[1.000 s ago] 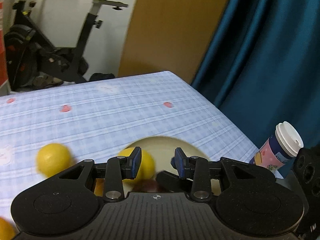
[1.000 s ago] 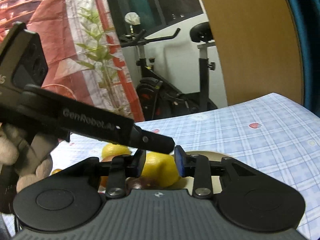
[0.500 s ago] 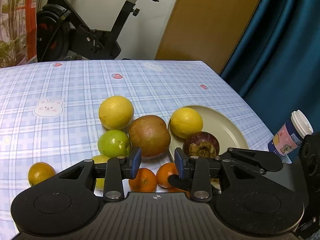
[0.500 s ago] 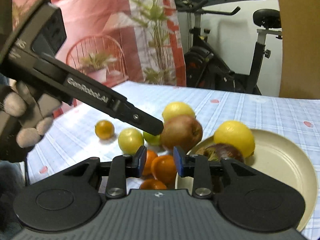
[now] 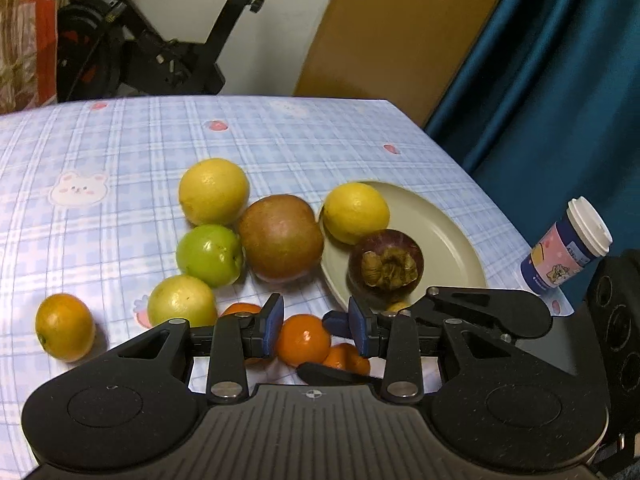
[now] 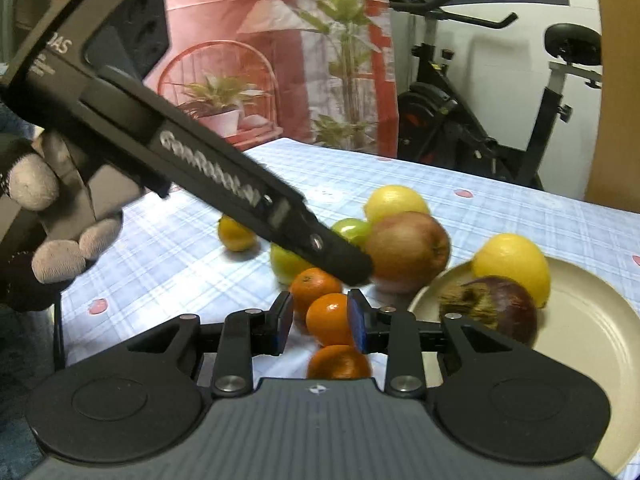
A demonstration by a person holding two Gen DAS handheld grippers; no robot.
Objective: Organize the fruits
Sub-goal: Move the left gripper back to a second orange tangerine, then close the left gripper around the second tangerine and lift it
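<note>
- Checked blue tablecloth (image 5: 168,136) now fills both views, where a second ago the cameras saw mostly the room; both grippers have come near the fruit pile, so picking can begin.
- Beige plate (image 5: 448,232) at right holds a lemon (image 5: 356,212) and a mangosteen (image 5: 386,264).
- Left gripper (image 5: 316,330) and right gripper (image 6: 320,322) stay narrow and empty; mandarins (image 6: 330,318) lie just beyond.
- "GenRobot.AI" is printed on the left gripper.

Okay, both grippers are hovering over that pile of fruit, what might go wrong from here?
1. The left gripper and right gripper converge on the same tangerines; the tools may well collide.
2. The fruits crowd each other, so nudging a tangerine could roll the big reddish fruit or the green fruit away.
3. The paper cup seems near the table's corner beside the right tool, and a sideways swing might knock it off.
</note>
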